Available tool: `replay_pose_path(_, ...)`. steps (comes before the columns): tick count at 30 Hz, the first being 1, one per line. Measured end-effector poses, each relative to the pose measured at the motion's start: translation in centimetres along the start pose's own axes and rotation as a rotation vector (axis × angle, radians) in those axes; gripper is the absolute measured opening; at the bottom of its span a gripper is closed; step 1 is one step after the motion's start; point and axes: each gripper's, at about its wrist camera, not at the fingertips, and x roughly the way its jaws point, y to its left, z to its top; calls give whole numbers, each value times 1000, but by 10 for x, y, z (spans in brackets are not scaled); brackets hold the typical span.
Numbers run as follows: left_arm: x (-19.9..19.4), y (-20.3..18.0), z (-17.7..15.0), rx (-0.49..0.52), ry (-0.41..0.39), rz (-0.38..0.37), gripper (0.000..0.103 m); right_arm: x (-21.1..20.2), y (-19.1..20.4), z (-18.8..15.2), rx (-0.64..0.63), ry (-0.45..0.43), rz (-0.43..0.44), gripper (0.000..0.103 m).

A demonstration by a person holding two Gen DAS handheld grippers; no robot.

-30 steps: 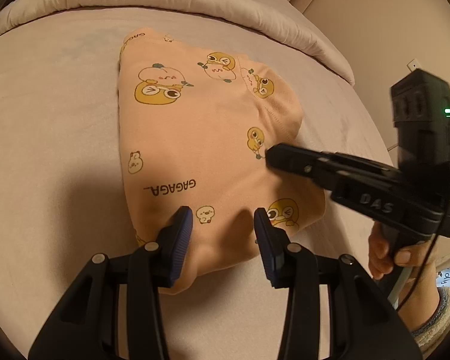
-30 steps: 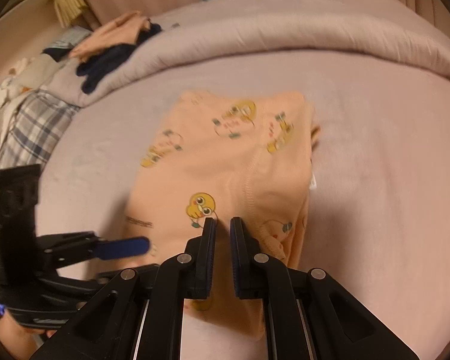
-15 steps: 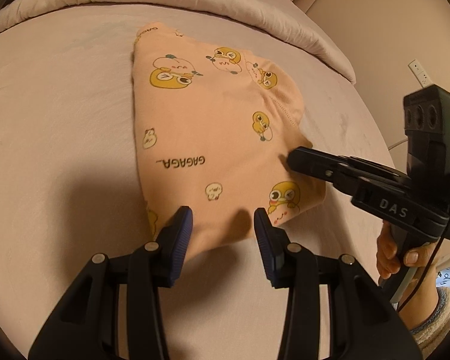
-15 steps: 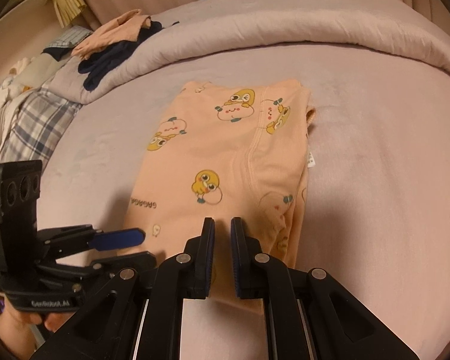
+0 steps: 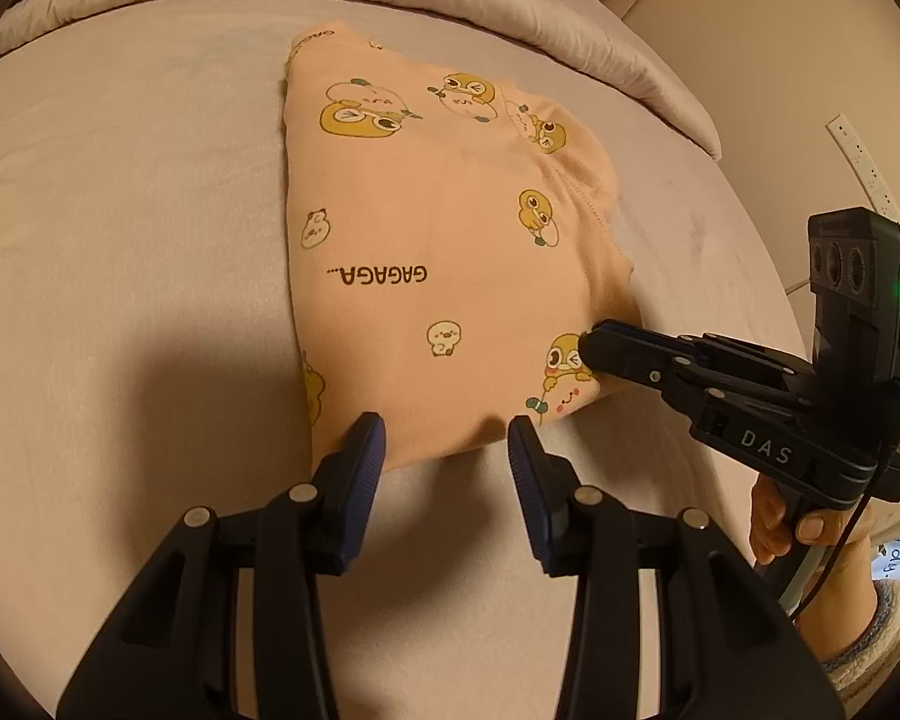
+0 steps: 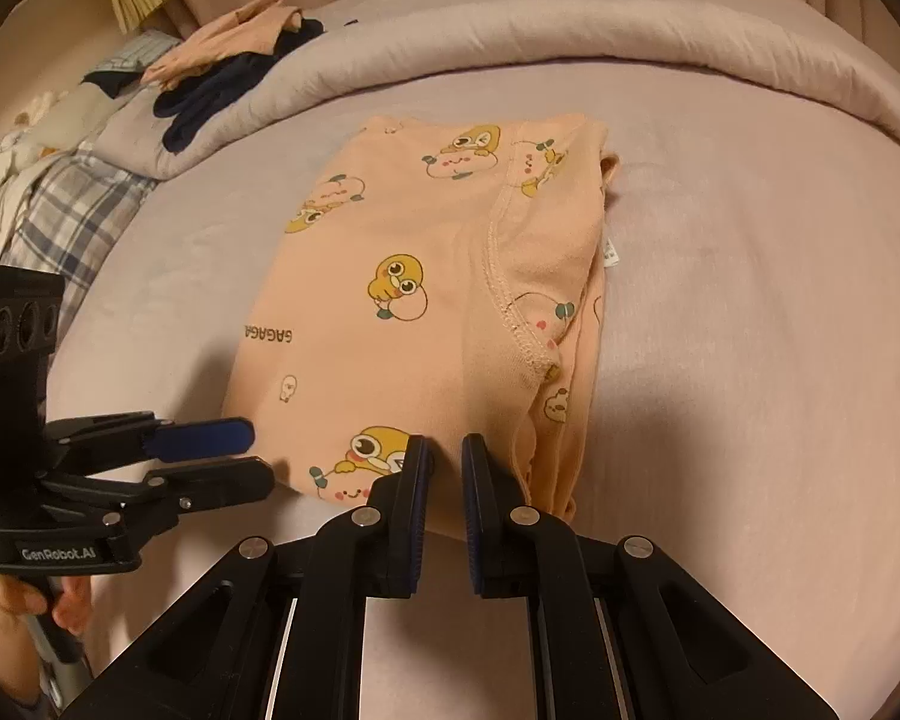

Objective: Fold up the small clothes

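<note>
Folded garment [image 5: 438, 252] on bed [image 5: 120, 210]; left tool [image 5: 444, 444] parted, right tool [image 6: 447, 462] closed, empty.

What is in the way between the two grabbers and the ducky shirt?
Nothing visible. The shirt lies folded on the bed, and both grippers sit right at its near edge: the left gripper open, the right gripper shut. The clothes pile is far off.

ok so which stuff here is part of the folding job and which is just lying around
Part of the job:
- peach garment, folded flat on the bed
- left gripper, open at its near edge
- right gripper, shut at its near edge

Just lying about:
- clothes pile on the rolled duvet
- plaid cloth
- power strip on the wall
</note>
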Motion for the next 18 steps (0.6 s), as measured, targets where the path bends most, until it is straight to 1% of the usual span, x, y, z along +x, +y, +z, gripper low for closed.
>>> replay_pose_path(6,-2,6,-3,-34,-3,-28,42,-2,-2,-3,15,9,5,9)
replay_pose_path(11,-9,3,-6,-24,-15,-20,42,-3,-4,-5,24,14,9,9)
replay_pose_path(15,-23,4,-12,-17,-40,-21,42,-5,-7,-9,44,14,23,9)
replay_pose_path(18,-32,13,-13,-34,-66,-18,49,-7,-10,-11,65,16,34,9)
